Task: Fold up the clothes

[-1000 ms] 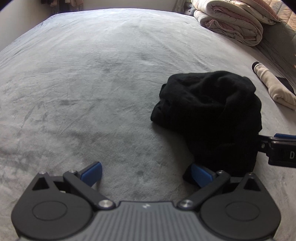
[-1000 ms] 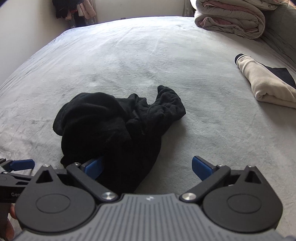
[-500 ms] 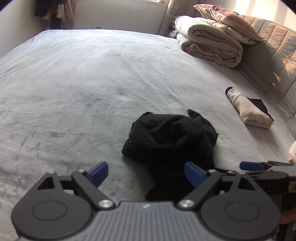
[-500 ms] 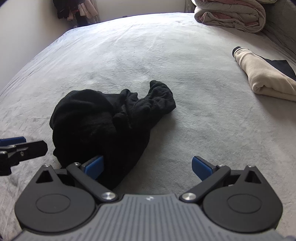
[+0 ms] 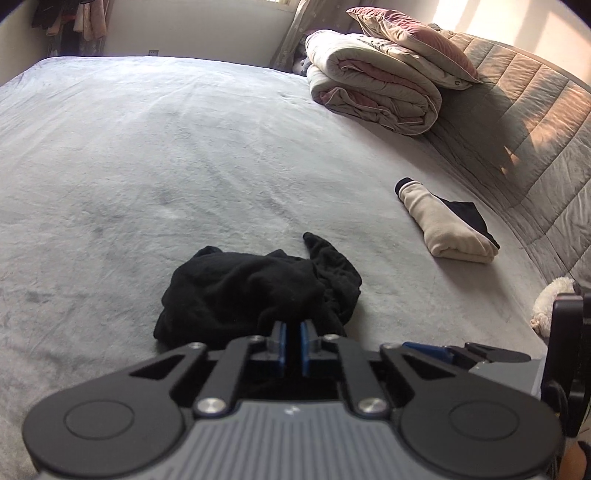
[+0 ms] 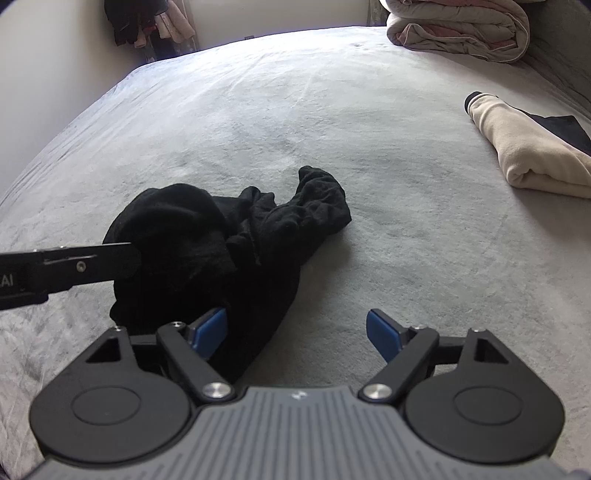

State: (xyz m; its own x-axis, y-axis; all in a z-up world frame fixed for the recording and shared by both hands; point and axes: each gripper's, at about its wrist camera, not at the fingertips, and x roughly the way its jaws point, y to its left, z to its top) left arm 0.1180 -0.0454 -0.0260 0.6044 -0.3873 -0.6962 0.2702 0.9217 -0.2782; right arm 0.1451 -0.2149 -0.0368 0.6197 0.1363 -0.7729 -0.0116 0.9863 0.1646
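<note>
A crumpled black garment point(image 5: 258, 291) lies in a heap on the grey bed point(image 5: 147, 155), toward the near side of it, with one narrow end poking up and away toward the far right of the heap. The left claw point(image 5: 290, 345) is clenched, its two blue pads close together and level, pinching the near edge of the black garment; dark cloth fills the space behind the pads. In the right wrist view this same claw reaches in from the left as a flat black bar laid against the heap's left flank.

The right claw point(image 6: 295, 334) is released, its blue fingers point(image 6: 208, 330) spread wide and level, low over the bed. Its left finger touches or overlaps the near lobe of the garment, while the right finger hangs over bare grey cover.

Well apart to the right lies a folded cream garment point(image 5: 445, 229) with a dark piece beside it. Further back, a rolled duvet point(image 5: 373, 88) with a pillow point(image 5: 413, 40) on top sits against the quilted headboard point(image 5: 535, 122). Clothes hang in the far left corner point(image 6: 147, 26).
</note>
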